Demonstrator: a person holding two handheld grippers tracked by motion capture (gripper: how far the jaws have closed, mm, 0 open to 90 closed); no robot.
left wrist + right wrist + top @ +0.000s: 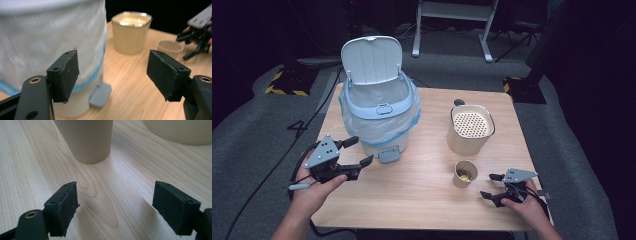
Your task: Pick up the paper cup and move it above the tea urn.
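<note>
While both grippers rest low over the wooden bench (422, 200), neither one grasps anything. The right gripper (492, 186) sits near the bench's front right corner with its jaws spread apart and nothing between them; in the right gripper view only bare wood lies between the two black pads (63, 207). Just ahead of it, close but not touching, stands the small paper cup (465, 173), upright, with something yellow inside at the bottom. In the right gripper view the cup's tan wall (87, 140) rises just beyond the gap between the jaws, slightly toward the left pad.

The left gripper (360, 152) is at the bench's front left, likewise released, jaws wide and empty. It points toward the base of the white pedal bin (379, 107), which stands at the left rear of the bench with its lid (372, 59) tipped up and back and a white bag with a blue edge lining it. The bin's grey foot pedal (389, 155) juts out at the front of its base, just beside the left gripper's upper jaw. In the left gripper view the bin's bagged wall (50, 37) sits behind the left pad, and the pedal (100, 95) lies low between the jaws.

Behind the paper cup, a little apart from it, stands a larger beige container (469, 129) with a perforated top. It is well clear of the bin.
</note>
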